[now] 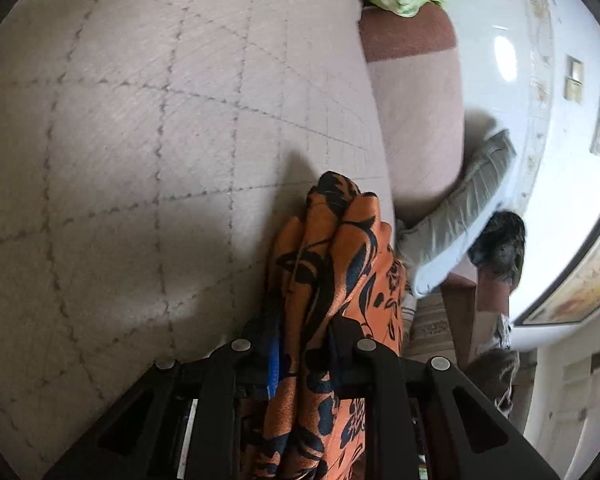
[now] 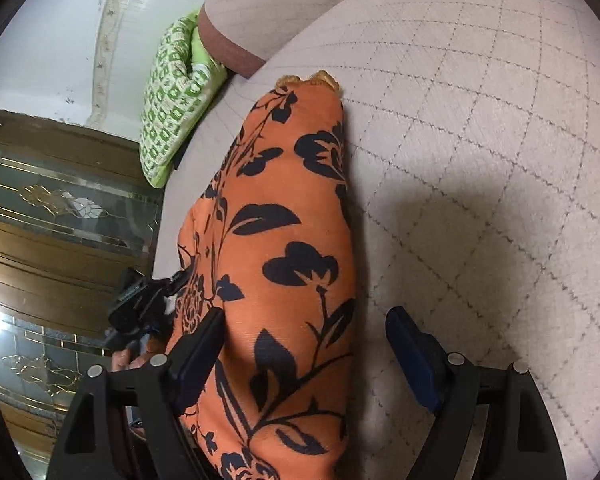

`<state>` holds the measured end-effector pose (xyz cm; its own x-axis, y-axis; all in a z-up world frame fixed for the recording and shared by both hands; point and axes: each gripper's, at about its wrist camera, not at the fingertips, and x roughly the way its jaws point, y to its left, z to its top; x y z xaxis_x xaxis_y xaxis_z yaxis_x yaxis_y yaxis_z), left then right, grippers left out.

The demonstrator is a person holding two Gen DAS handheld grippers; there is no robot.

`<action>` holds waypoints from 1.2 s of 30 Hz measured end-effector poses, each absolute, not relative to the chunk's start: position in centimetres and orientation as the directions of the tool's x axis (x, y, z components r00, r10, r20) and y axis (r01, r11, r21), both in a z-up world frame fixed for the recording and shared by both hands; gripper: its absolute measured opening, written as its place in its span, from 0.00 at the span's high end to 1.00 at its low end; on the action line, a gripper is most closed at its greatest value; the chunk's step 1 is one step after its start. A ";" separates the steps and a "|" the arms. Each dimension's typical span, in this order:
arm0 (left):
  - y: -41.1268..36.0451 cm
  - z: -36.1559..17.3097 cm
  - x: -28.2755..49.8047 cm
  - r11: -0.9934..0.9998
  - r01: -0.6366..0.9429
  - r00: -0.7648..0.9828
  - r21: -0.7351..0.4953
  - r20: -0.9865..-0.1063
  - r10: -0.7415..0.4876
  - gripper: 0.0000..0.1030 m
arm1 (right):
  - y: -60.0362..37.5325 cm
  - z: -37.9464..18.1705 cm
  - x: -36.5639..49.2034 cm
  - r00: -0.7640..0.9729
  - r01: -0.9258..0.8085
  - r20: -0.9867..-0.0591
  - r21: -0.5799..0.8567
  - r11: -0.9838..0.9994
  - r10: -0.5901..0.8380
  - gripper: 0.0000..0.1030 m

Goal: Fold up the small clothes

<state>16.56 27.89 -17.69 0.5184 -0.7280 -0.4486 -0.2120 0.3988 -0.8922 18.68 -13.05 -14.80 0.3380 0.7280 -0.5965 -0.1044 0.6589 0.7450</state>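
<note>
An orange garment with a black flower print [image 2: 284,240] lies as a long folded strip on the beige quilted sofa seat [image 2: 480,140]. My left gripper [image 1: 304,344] is shut on a bunched end of this garment [image 1: 340,260], which sticks out past the fingers. It also shows in the right wrist view [image 2: 148,304], at the garment's left edge. My right gripper [image 2: 306,344] is open, its fingers standing either side of the near part of the strip, just above it.
A green and white patterned cushion [image 2: 172,104] lies at the sofa's far corner by the brown-trimmed armrest [image 2: 228,52]. A grey cushion [image 1: 460,208] and a dark furry object [image 1: 500,244] lie off the seat's edge. A glass-panelled wooden cabinet [image 2: 60,220] stands on the left.
</note>
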 end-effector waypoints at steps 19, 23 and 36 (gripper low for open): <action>26.8 -13.2 18.1 0.725 -0.152 0.522 -0.672 -0.678 -0.518 0.74 | -12.9 -14.9 26.0 0.388 -0.045 -0.607 0.739 0.672 0.694 0.70; 23.7 -10.7 18.0 0.797 -0.168 0.542 -0.580 -0.730 -0.417 0.69 | -14.4 -15.7 25.0 0.397 0.033 -0.542 0.815 0.579 0.741 0.55; 17.7 -9.7 8.0 0.882 -0.039 0.571 -0.470 -0.735 -0.366 0.52 | -15.4 -17.1 16.8 0.319 0.023 -0.429 0.895 0.446 0.845 0.19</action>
<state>7.99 17.71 -9.67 0.5707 -0.3662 -0.7350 -0.0394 0.8818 -0.4699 16.78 -15.37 -17.12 0.3192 0.8449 -0.4292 0.0227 0.4459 0.8948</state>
